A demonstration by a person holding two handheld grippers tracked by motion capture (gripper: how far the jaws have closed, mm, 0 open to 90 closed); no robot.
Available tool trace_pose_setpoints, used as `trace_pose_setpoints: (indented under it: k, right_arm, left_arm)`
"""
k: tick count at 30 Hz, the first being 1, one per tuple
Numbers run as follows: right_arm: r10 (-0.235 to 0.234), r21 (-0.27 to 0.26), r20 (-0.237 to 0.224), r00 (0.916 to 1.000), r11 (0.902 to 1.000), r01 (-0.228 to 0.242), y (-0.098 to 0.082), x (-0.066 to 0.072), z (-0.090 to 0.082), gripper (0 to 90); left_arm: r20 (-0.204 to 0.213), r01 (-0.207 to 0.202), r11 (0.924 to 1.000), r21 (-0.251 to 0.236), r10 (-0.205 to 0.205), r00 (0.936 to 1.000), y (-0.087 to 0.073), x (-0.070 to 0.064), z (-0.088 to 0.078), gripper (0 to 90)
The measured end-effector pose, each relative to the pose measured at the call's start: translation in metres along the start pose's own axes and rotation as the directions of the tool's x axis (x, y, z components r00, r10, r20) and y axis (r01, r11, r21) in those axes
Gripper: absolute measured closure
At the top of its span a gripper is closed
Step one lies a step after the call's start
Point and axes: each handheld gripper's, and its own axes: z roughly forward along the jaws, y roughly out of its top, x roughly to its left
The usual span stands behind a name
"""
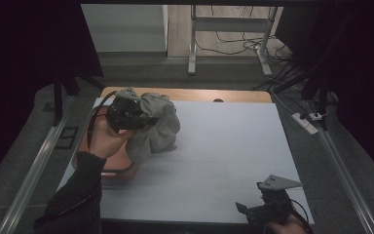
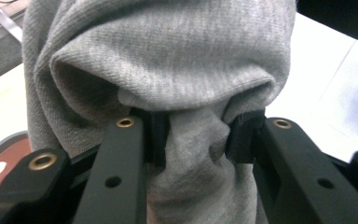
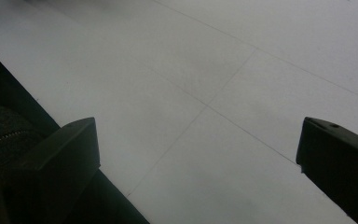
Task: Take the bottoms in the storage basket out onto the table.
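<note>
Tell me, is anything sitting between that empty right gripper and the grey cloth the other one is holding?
Nothing visible does. The right gripper rests at the near edge of the white table, jaws wide open, and bare tabletop lies between it and the grey cloth, which the left gripper holds pinched up at the far left.

No legible text, label, brand, number or sign found on any surface.
</note>
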Motion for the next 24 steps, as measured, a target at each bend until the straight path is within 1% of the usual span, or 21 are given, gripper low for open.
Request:
trace_pose_setpoints:
  k: [3, 6, 15, 24]
  right_arm:
    - [0.003, -0.001, 0.0, 1.0, 1.0, -0.003, 0.0, 0.0, 0.0, 0.0]
    - [0.002, 0.0, 0.003, 1.0, 1.0, -0.002, 0.0, 0.0, 0.0, 0.0]
    - [0.007, -0.004, 0.0, 1.0, 1.0, -0.007, 0.0, -0.001, 0.0, 0.0]
    - [0.015, -0.006, 0.001, 0.9999, 0.9999, -0.015, 0.0, -0.002, -0.001, 0.0]
  left_arm:
    - [0.009, -0.011, 0.9999, 0.002, 0.011, 0.9999, 0.002, -0.003, 0.002, 64.6]
    - [0.016, -0.012, 0.9999, 0.003, 0.012, 0.9998, 0.004, -0.006, 0.005, 64.6]
    - [0.055, -0.03, 0.9995, 0.007, 0.03, 0.9981, 0.008, -0.012, 0.014, 64.6]
    - [0.074, -0.045, 0.999, 0.003, 0.044, 0.9963, 0.011, -0.019, 0.025, 64.6]
